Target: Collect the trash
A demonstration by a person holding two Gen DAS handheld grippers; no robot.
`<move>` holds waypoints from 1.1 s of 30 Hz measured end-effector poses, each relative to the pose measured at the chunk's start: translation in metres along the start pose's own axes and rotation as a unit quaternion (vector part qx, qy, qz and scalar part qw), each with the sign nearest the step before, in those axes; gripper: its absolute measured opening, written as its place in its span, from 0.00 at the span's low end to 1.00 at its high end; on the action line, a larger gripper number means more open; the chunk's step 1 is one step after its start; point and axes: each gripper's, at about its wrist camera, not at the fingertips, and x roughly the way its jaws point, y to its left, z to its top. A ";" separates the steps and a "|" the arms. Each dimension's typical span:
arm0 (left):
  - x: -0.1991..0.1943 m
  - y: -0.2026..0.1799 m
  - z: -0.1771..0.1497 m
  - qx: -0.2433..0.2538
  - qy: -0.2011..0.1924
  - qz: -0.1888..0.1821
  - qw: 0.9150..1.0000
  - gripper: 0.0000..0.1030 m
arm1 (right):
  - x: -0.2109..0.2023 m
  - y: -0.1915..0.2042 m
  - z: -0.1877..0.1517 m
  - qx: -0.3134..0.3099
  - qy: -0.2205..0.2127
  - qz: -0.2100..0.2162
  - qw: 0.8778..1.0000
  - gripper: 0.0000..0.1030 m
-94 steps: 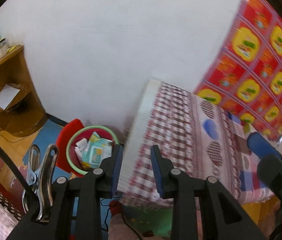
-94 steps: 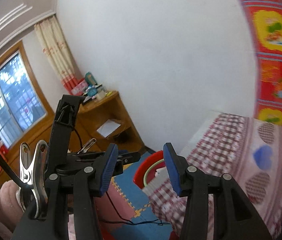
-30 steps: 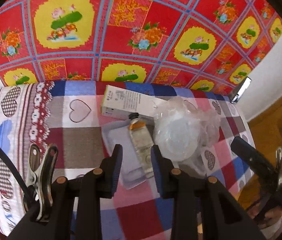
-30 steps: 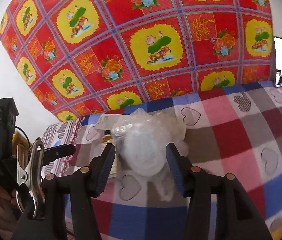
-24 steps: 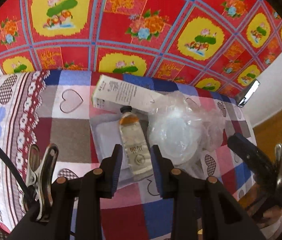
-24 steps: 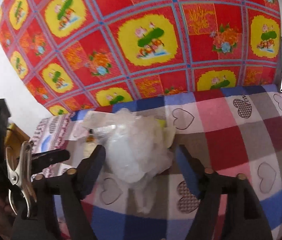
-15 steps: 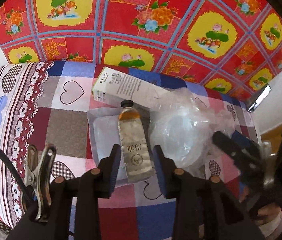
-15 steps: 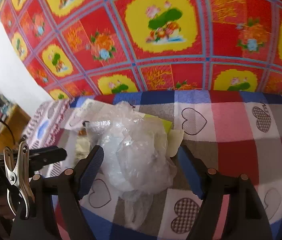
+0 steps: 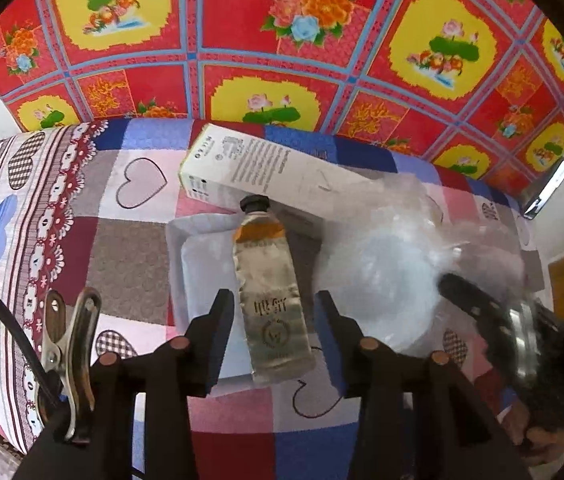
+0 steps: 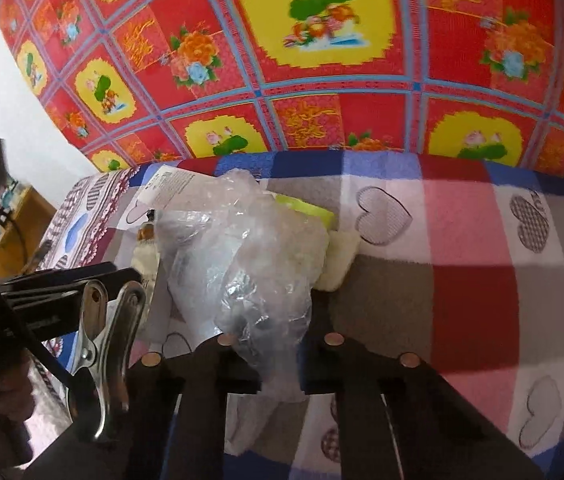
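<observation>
The left claw (image 9: 274, 332) hangs over a bed (image 9: 134, 260) with a checked, heart-printed cover. Its jaws are opening and stand either side of the lower end of a tube (image 9: 270, 300), not pressing on it. The tube lies on a flat white sheet (image 9: 202, 264), its black cap touching a long white box (image 9: 278, 172) that lies across the bed behind it. Just right of the tube sits a crumpled clear bag (image 9: 394, 272).

The right claw (image 10: 278, 344) is closing, and the lower part of the bag (image 10: 254, 264) is pinched between its jaws. Behind the bag, touching it, lie a yellow-green scrap (image 10: 306, 208) and a pale scrap (image 10: 340, 260). A red and yellow flowered cloth (image 10: 322, 80) covers the wall behind the bed.
</observation>
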 end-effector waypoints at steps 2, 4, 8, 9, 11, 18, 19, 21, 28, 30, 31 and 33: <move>0.008 -0.004 0.001 0.008 0.012 -0.003 1.000 0.50 | -0.008 -0.007 -0.005 0.015 0.003 0.000 1.000 0.11; 0.015 -0.008 0.002 0.016 0.014 0.008 1.000 0.51 | -0.016 -0.013 -0.011 0.030 0.008 0.001 1.000 0.11; 0.018 -0.018 0.004 0.036 0.007 0.023 0.999 0.51 | -0.032 -0.018 -0.022 0.038 0.008 -0.003 0.999 0.11; 0.019 -0.020 0.004 0.039 0.006 0.027 0.999 0.51 | -0.035 -0.019 -0.026 0.037 0.010 -0.004 0.999 0.11; 0.021 -0.022 0.005 0.043 0.004 0.034 0.998 0.51 | -0.037 -0.019 -0.030 0.037 0.012 -0.005 0.999 0.11; 0.020 -0.020 0.007 0.042 -0.008 0.055 0.998 0.42 | -0.036 -0.025 -0.042 0.056 0.030 0.001 0.998 0.11; 0.019 -0.019 0.007 0.041 -0.008 0.053 0.998 0.41 | -0.037 -0.024 -0.043 0.053 0.029 0.000 0.998 0.11; 0.016 -0.015 0.008 0.037 -0.007 0.051 0.998 0.40 | -0.039 -0.022 -0.043 0.048 0.029 -0.002 0.998 0.11; -0.005 -0.010 -0.002 0.028 -0.016 0.020 0.999 0.39 | -0.038 -0.020 -0.044 0.033 0.048 -0.004 0.998 0.14; -0.013 -0.009 -0.006 0.026 -0.018 0.017 0.999 0.39 | -0.038 -0.020 -0.045 0.026 0.054 -0.008 0.998 0.15; -0.016 -0.007 -0.008 0.023 -0.018 0.015 0.999 0.39 | -0.039 -0.020 -0.046 0.023 0.054 -0.010 0.998 0.17; -0.022 -0.005 -0.011 0.019 -0.020 0.012 1.000 0.39 | -0.041 -0.020 -0.046 0.019 0.052 -0.011 0.998 0.21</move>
